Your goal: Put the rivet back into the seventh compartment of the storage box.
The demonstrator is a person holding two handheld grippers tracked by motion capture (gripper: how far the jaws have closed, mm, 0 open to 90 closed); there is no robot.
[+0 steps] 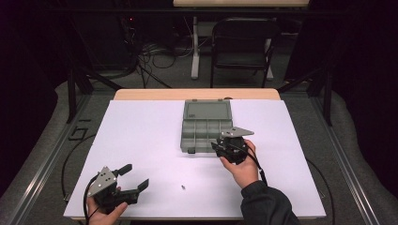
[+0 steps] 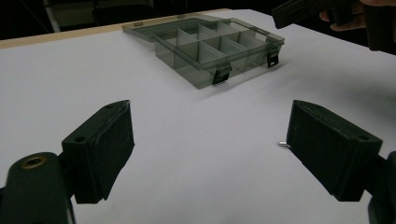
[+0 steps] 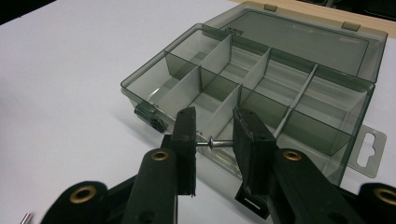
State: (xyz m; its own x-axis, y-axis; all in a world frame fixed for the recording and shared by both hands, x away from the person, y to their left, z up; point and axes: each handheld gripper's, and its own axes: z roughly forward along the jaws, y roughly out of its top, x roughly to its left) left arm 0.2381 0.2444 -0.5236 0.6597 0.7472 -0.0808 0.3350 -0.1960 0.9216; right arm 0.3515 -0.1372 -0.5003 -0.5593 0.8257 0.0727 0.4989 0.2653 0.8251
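A smoky clear compartment box (image 1: 182, 136) lies open at the table's middle, its lid folded back. My right gripper (image 1: 217, 144) hangs at the box's front right corner. In the right gripper view its jaws (image 3: 215, 135) are shut on a small metal screw (image 3: 218, 144), pinched end to end just above the front wall of the box (image 3: 140, 88). My left gripper (image 1: 137, 176) rests near the front left edge, open wide with nothing between its jaws (image 2: 210, 135). A second small screw (image 1: 183, 187) lies loose on the white sheet between the hands, beside the left gripper's right jaw (image 2: 282, 144).
A white sheet (image 1: 141, 131) covers the wooden table. The box (image 2: 187, 70) has several bare compartments and two dark front latches. Behind the table stand a black chair (image 1: 241, 47) and tangled floor cables. The right hand's gripper (image 2: 299, 11) is at the top right of the left gripper view.
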